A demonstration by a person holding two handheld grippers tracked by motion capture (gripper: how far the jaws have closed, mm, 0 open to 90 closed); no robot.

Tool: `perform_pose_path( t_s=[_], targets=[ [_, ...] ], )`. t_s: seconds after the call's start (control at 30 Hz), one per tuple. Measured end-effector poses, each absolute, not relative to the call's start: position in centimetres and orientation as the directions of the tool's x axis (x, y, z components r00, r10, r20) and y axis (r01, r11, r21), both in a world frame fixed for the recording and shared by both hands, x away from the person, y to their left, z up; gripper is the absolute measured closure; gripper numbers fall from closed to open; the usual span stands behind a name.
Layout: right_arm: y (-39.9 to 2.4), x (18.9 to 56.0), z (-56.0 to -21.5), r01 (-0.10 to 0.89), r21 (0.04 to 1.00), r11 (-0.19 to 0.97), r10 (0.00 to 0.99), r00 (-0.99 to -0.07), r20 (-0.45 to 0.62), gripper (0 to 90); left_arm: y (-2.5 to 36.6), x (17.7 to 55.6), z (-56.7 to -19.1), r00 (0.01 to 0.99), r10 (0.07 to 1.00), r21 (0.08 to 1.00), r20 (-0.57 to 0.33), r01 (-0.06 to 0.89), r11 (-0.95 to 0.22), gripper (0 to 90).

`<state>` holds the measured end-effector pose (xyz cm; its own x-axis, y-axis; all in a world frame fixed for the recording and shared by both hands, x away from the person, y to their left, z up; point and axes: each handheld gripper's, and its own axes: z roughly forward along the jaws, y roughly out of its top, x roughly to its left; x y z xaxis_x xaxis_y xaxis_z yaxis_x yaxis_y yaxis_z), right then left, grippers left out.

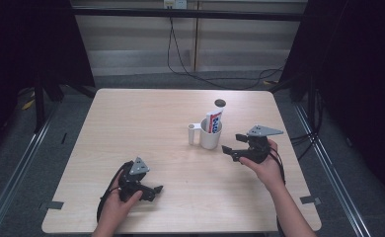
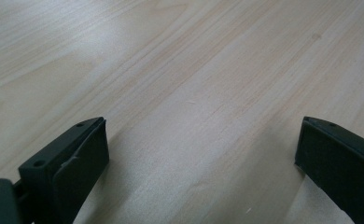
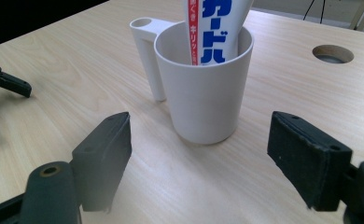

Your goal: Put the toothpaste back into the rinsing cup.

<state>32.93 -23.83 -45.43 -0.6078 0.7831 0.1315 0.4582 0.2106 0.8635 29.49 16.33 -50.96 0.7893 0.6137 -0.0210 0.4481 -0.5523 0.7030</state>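
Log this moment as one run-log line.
right gripper: open, facing white plastic cup | toothpaste tube: upright in cup | left gripper: open over wooden table

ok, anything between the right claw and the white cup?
Nothing visible. The right claw is open and faces the white cup across bare table; the toothpaste tube stands inside the cup, not in the path. The left claw sits well off to the side.

high view: above near edge, facing forward-down over whole table [image 1: 146, 118] | left gripper view: close, low over bare tabletop | right gripper view: near cup [image 3: 203, 88], shared with high view
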Motion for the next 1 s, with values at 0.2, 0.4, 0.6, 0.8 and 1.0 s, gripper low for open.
perform_pose_path(
  t_s=[0.2, 0.4, 0.6, 0.8, 1.0],
  targets=[
    [-24.0, 32.5, -46.0, 0.468, 0.856, 0.221, 0.781, -0.61, 0.132, 21.5, 16.3, 29.5, -51.0, 0.789, 0.614, 0.703, -0.021, 0.448, -0.552, 2.5],
    [-24.1, 32.2, -46.6, 0.477, 0.848, 0.233, 0.781, -0.611, 0.13, 21.5, 16.3, 29.5, -51.0, 0.789, 0.614, 0.703, -0.021, 0.448, -0.552, 2.5],
    [-24.3, 32.0, -47.2, 0.487, 0.841, 0.236, 0.781, -0.61, 0.135, 20.8, 16.3, 29.5, -51.0, 0.789, 0.614, 0.703, -0.021, 0.448, -0.552, 2.5],
    [-24.5, 31.6, -47.8, 0.496, 0.834, 0.244, 0.779, -0.612, 0.136, 20.0, 16.3, 29.5, -51.0, 0.789, 0.614, 0.703, -0.021, 0.448, -0.552, 2.5],
    [-24.9, 31.3, -48.2, 0.501, 0.83, 0.244, 0.784, -0.606, 0.135, 19.5, 16.3, 29.5, -51.0, 0.789, 0.614, 0.703, -0.02, 0.448, -0.553, 2.5]
  ],
)
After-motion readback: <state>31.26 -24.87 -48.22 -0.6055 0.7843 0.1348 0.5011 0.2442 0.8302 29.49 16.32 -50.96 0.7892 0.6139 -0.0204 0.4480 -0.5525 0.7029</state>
